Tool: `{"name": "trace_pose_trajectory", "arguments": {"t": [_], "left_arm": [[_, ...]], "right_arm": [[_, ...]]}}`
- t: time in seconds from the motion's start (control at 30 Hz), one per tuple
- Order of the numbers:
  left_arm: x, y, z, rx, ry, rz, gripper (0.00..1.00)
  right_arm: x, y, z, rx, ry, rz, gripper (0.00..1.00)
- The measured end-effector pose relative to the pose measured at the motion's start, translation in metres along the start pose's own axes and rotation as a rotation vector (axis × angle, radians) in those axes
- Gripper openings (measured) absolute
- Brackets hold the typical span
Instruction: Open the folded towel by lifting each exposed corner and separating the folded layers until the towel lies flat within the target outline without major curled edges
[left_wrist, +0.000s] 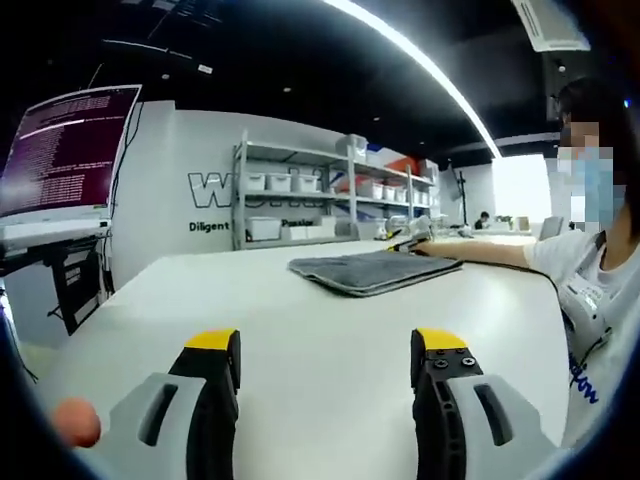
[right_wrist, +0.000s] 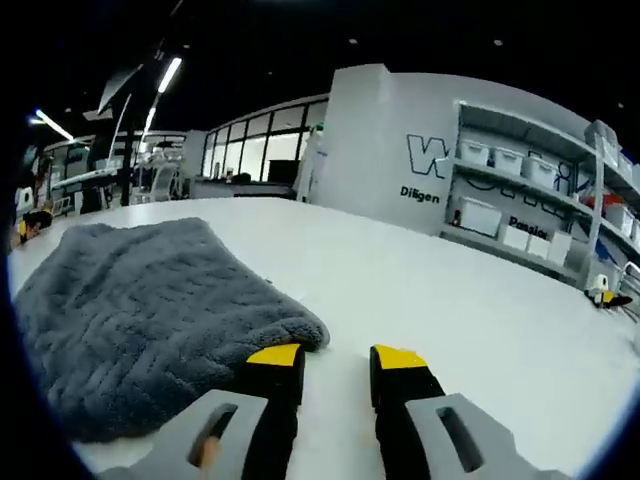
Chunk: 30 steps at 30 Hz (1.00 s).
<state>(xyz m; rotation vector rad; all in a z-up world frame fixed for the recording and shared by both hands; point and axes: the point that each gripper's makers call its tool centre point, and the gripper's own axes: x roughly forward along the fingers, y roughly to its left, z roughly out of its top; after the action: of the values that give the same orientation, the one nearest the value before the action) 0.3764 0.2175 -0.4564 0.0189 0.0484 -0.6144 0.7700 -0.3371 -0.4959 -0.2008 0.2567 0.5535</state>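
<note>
Towel: one grey towel (left_wrist: 375, 270), folded, lying flat on your worktop (left_wrist: 300, 340); in your left gripper view it sits well ahead of the fingers, right of centre, long axis running across the view.
Towel, close: in your right gripper view the towel (right_wrist: 140, 310) lies to the left, its rounded folded corner pointing at the tip of the left-hand finger, just beside it; contact cannot be told.
Left gripper (left_wrist: 325, 365): your fingers stand wide apart, nothing between them, low over bare worktop.
Right gripper (right_wrist: 335, 368): your fingers are narrow with a small gap, nothing held, at the towel's edge.
Surface: one white, smooth worktop, bare around the towel.
Person: one seated at the right (left_wrist: 590, 230), forearm resting on the worktop beside the towel.
Room: one grey shelf rack (left_wrist: 335, 195) with white bins against a white lettered wall; one monitor (left_wrist: 65, 145) at left; long ceiling light strip (left_wrist: 420, 60); dark ceiling.
</note>
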Motion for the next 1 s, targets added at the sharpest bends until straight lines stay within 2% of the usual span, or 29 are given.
{"name": "trace_pose_trajectory", "arguments": {"t": [0.23,0.3,0.37,0.5,0.6,0.67,0.7,0.8,0.9,1.0], "left_arm": [[-0.003,-0.001,0.003,0.012,-0.01,-0.005,0.69],[-0.003,-0.003,0.003,0.018,-0.011,-0.008,0.69],[-0.003,-0.005,0.002,0.021,-0.007,-0.01,0.69],[-0.004,-0.005,0.002,0.026,-0.008,-0.011,0.69],[-0.004,-0.006,0.003,0.028,-0.01,-0.02,0.69],[-0.004,-0.006,0.003,0.03,-0.01,-0.019,0.69],[-0.004,-0.007,0.003,0.031,-0.01,-0.026,0.69],[-0.005,-0.007,0.005,0.035,-0.015,-0.035,0.69],[-0.006,-0.01,0.006,0.035,-0.02,-0.045,0.69],[-0.007,-0.013,0.008,0.039,-0.023,-0.053,0.69]], "right_arm": [[-0.028,0.001,-0.004,0.018,-0.011,-0.048,0.42],[-0.04,0.002,0.005,0.073,-0.088,-0.042,0.44],[-0.051,0.002,0.009,0.118,-0.136,-0.048,0.44],[-0.087,0.02,0.023,0.218,-0.274,0.009,0.47],[-0.118,0.049,0.022,0.233,-0.31,0.088,0.56],[-0.129,0.058,0.02,0.232,-0.31,0.108,0.64],[-0.156,0.084,0.014,0.222,-0.303,0.149,0.69],[-0.192,0.115,0.006,0.205,-0.297,0.183,0.78],[-0.224,0.148,-0.001,0.188,-0.292,0.215,0.82],[-0.246,0.177,-0.007,0.17,-0.277,0.222,0.87]]}}
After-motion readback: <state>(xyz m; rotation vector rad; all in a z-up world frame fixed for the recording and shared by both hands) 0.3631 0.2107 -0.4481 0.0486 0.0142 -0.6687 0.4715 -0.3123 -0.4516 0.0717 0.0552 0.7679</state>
